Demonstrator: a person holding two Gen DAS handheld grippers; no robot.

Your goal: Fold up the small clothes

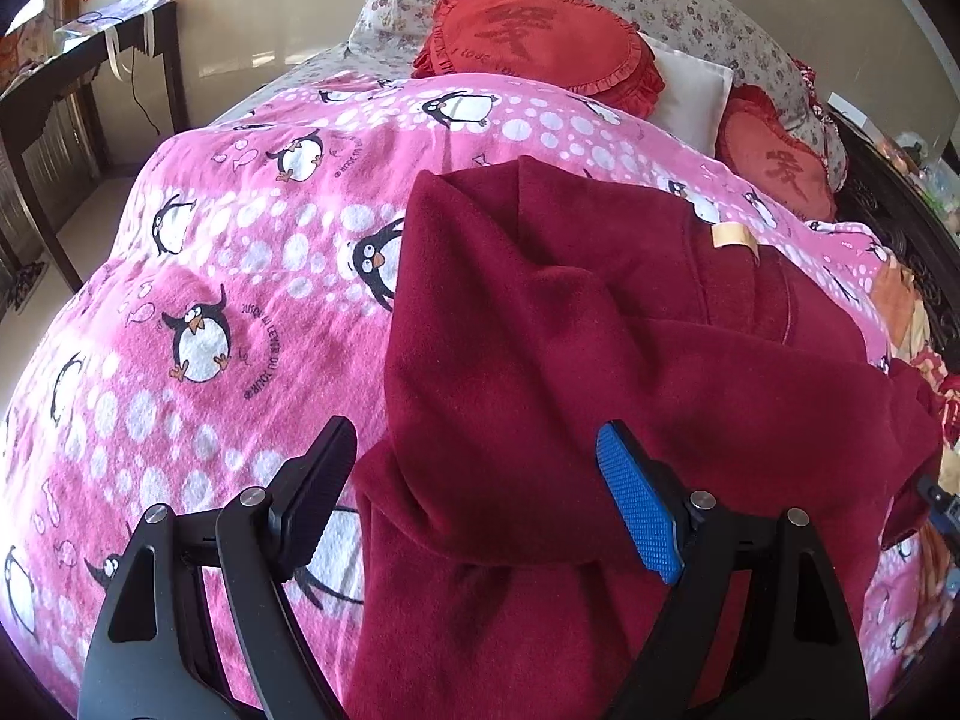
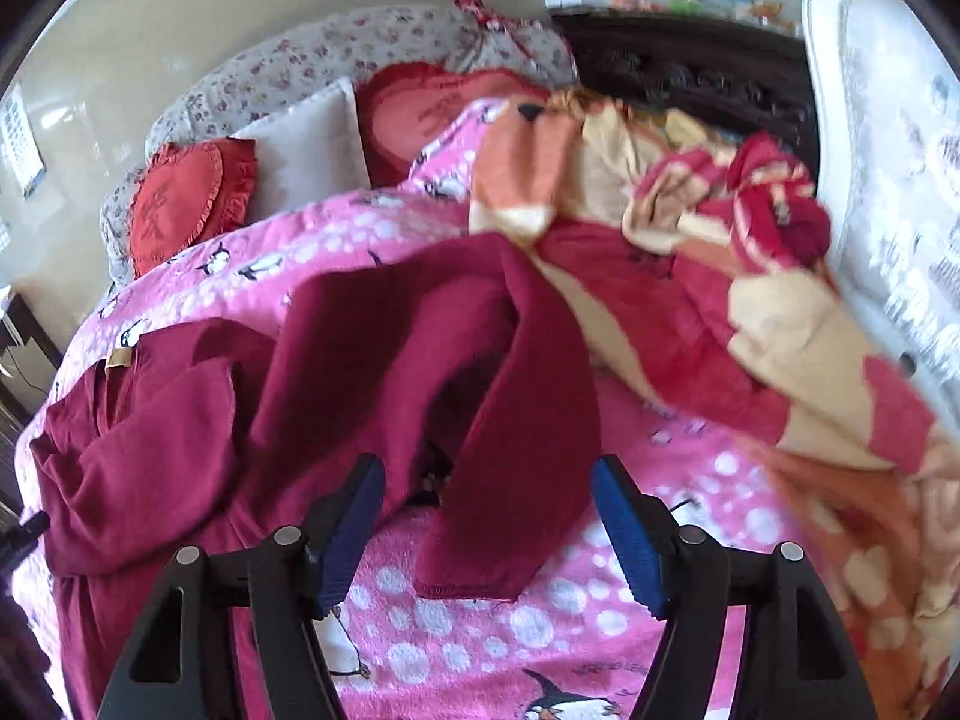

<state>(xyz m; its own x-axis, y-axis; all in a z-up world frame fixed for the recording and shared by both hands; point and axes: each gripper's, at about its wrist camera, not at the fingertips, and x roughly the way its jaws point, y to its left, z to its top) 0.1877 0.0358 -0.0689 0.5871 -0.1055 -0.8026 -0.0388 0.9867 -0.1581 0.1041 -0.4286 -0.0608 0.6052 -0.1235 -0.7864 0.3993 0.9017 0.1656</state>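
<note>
While the dark red garment (image 1: pixel 570 360) lies spread on the pink penguin blanket (image 1: pixel 198 276), only a partial fold is judged done. In the left wrist view one thick layer is seen doubled over the body, with a tan label (image 1: pixel 733 237) exposed near the far edge. In the right wrist view a long panel, likely a sleeve or leg (image 2: pixel 510 450), is seen draped toward the camera with its hemmed end flat on the blanket, loosely arched and not yet squared against the rest.

The left gripper (image 1: pixel 480 504) is held wide open over the near edge of the garment; cloth lies between its fingers, but nothing is pinched. The right gripper (image 2: pixel 489 531) is also parted, with the hem of the loose panel lying between the blue pads (image 2: pixel 630 534) and no contact seen on either side, so nothing is held there.

Left to do, as judged: the draped panel must be laid flat across the body, the bulges smoothed, and the bundle folded smaller. A heap of orange, cream and red clothes (image 2: pixel 720 252) is seen piled just beyond, touching the garment's far end, apparently unfolded. No finished stack is visible in either view. Progress is rated early.
</note>
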